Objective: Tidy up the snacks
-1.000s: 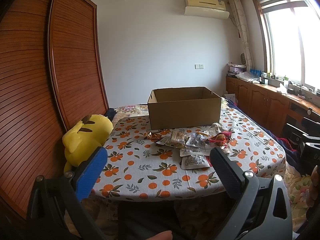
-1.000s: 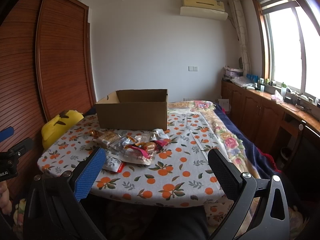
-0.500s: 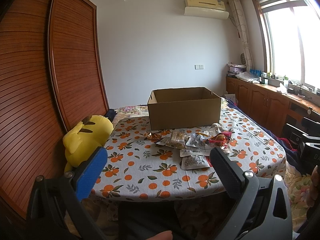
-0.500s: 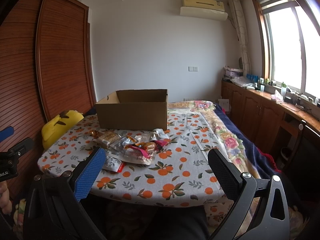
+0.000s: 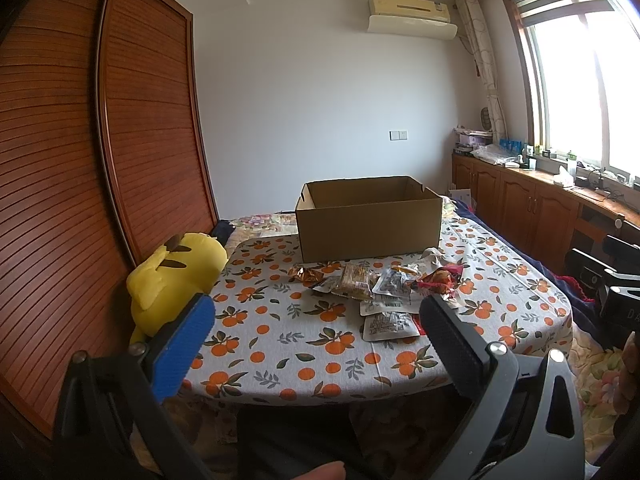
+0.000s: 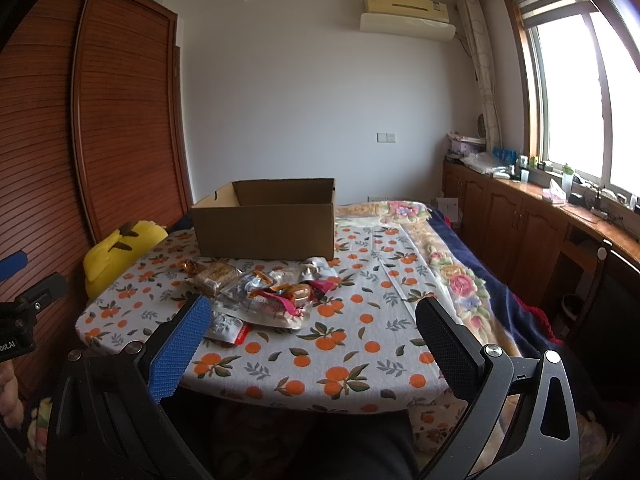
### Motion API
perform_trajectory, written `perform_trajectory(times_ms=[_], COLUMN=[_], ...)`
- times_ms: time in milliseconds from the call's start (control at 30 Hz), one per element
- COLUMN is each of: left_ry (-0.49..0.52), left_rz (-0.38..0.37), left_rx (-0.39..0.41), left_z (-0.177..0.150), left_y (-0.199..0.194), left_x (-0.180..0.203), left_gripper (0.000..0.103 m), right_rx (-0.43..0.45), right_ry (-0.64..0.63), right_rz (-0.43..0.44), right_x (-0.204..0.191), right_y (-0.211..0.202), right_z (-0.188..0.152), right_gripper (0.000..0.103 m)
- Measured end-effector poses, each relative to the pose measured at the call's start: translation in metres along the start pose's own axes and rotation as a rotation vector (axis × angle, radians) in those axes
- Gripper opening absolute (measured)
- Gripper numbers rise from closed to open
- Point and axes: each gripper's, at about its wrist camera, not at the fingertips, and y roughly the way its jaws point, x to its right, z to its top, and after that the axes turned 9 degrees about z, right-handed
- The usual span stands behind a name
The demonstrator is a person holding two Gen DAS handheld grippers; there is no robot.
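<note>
Ahead of my left claw (image 5: 316,320) and right claw (image 6: 312,318), both spread and empty as before, snacks (image 5: 384,284) lie heaped on the desk (image 5: 280,344) before the open box (image 5: 368,220). Nothing has moved, so sorting hasn't begun.

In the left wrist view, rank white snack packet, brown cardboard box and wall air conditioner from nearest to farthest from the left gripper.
1. White snack packet, near table edge, right of centre.
2. Brown cardboard box, behind the snacks.
3. Wall air conditioner, high on the far wall.

Measured from the left gripper.
</note>
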Motion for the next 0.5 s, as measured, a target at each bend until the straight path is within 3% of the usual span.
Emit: perform_trajectory(times_ms=[500], left_ry=[0.003], left_rz=[-0.005], left_rx=[-0.011], left_z=[0.0041], left_y=[0.0009], left_x=[-0.0025], left_gripper=[0.103], right_rx=[-0.013], right_ry=[0.005], right_rz=[0.003], right_x=[-0.0019], right_y=[0.0045], right_z=[-0.0072], right_gripper=[0.103])
